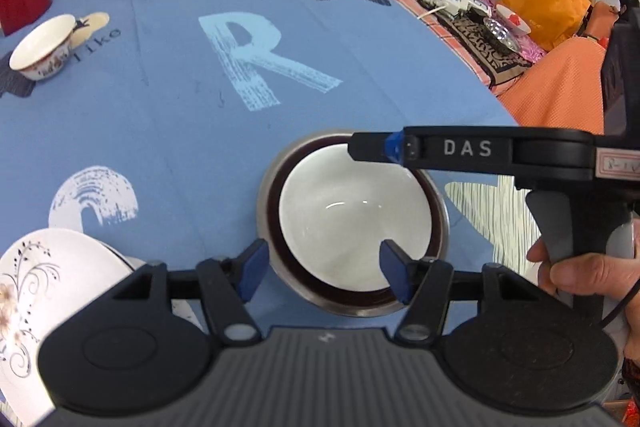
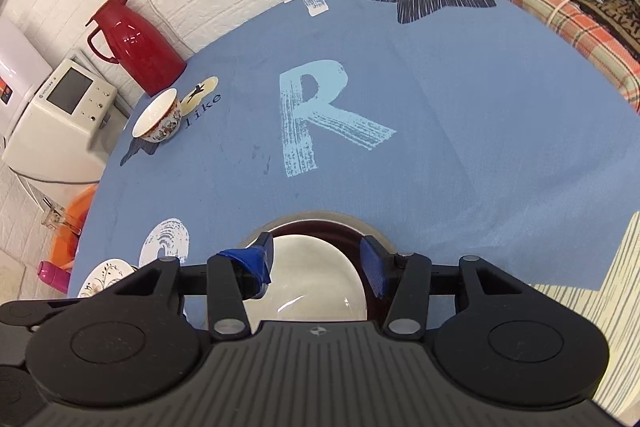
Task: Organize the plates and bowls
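Hovering over the blue cloth (image 1: 168,115), we hold both tongs above a nested stack: a white bowl (image 1: 344,215) sits inside a dark bowl (image 1: 276,227), which sits inside a steel bowl (image 1: 442,223), near our edge of the table.

Our left tongs (image 1: 324,273) are spread apart, gripping nothing; one blue pad (image 1: 254,273) hangs outside the stack's left rim, the other over the white bowl's inside. Whether either pad touches the bowls we cannot tell.

Our right tongs (image 2: 316,267) are also spread and hold nothing, both pads above the stack. In the left view this tool reaches in from the right, its tip over the far rim of the stack, a hand (image 1: 580,275) on its grip.

To the left of the stack, at the near edge, lies a white plate (image 1: 48,275) with a dark vine pattern. Well apart, at the far left of the cloth, a small patterned bowl (image 2: 158,117) stands upright, near a red jug (image 2: 136,47). A white machine (image 2: 60,119) sits beside the table.
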`<state>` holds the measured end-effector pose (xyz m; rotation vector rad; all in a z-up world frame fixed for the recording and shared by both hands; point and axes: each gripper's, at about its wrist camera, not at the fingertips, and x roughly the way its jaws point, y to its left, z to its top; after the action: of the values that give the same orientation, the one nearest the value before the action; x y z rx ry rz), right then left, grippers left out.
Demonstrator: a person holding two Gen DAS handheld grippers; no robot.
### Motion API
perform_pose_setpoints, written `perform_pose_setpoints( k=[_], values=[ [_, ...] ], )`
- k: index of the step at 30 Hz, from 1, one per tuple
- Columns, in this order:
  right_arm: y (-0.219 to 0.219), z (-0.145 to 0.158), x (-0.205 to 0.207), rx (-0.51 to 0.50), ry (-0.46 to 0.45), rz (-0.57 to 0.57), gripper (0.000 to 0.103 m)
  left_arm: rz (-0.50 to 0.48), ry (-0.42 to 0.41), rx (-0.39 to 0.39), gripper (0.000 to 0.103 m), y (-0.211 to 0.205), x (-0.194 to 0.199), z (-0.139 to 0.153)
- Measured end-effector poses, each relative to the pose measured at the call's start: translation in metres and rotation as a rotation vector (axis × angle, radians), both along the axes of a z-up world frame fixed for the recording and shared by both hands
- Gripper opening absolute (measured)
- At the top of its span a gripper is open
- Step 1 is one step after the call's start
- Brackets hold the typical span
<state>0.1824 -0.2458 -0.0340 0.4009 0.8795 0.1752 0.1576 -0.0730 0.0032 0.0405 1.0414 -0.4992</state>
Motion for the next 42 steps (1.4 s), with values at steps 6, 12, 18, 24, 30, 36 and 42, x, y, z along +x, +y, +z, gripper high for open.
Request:
perform_pose_setpoints(
  k=[6,12,18,24,30,36,42],
  values=[
    [0.001,0.004,0.001,-0.018,0.002,-0.007,0.033,-0.004,-0.071,0.010,0.062,0.005,-0.012,0.012],
    [0.008,0.014,0.012,-0.043,0.005,-0.007,0.033,0.013,-0.100,-0.007,0.062,0.021,-0.010,0.025],
    [0.035,0.038,0.036,-0.089,-0.014,0.040,0.033,0.081,-0.111,-0.011,0.063,0.055,0.006,0.031],
    [0.073,0.046,0.069,-0.192,0.055,0.085,0.034,0.202,-0.130,0.000,0.063,0.113,0.027,0.034],
    [0.101,0.039,0.089,-0.174,0.114,0.201,0.034,0.351,-0.134,0.032,0.064,0.178,0.054,0.023],
    [0.143,0.034,0.152,-0.151,0.138,0.263,0.034,0.506,-0.089,-0.001,0.064,0.251,0.118,0.018],
    [0.184,0.029,0.257,-0.099,0.079,0.271,0.034,0.584,-0.044,-0.062,0.064,0.287,0.210,0.017]
  ],
)
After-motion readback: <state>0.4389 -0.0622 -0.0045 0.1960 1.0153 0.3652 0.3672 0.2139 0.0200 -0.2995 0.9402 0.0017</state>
